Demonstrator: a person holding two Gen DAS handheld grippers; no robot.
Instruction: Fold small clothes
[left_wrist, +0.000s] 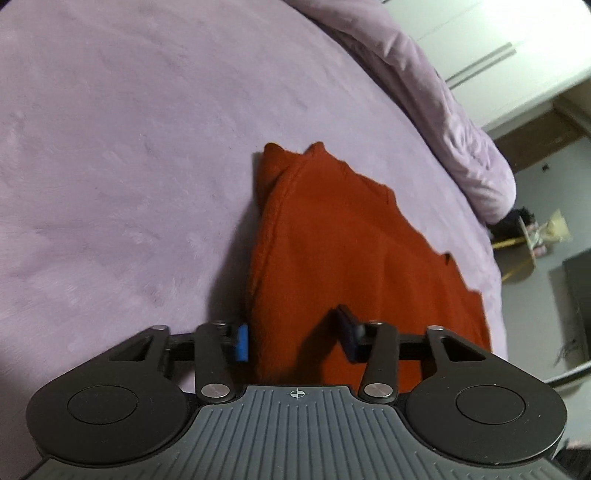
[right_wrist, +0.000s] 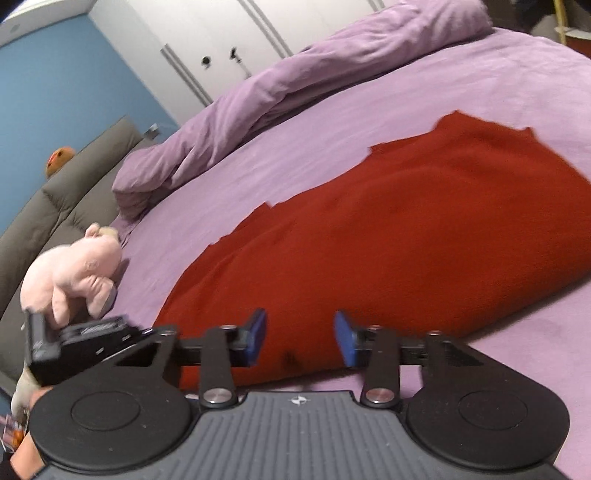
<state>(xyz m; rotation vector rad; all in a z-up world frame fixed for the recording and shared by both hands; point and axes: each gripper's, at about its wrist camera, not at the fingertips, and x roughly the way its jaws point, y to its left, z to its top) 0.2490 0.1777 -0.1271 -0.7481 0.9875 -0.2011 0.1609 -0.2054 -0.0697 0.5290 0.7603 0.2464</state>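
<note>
- Our left gripper (left_wrist: 293, 341) stands partly open over the red garment's (left_wrist: 332, 258) near edge, pinching nothing.
- Our right gripper (right_wrist: 300, 338) likewise gapes, empty, above the garment.
- Closing unevenly, we could drag its layers across the purple bedsheet (left_wrist: 110, 147) and skew the fold.

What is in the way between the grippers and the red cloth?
Nothing visible. The red cloth lies on the purple bed, right under both the left hand-held gripper and the right one. The pink plush sits off to the side.

Lilac bed (right_wrist: 480, 85) w/ red garment (right_wrist: 388, 221), duvet (right_wrist: 295, 81), pink plush (right_wrist: 74, 277)
</note>
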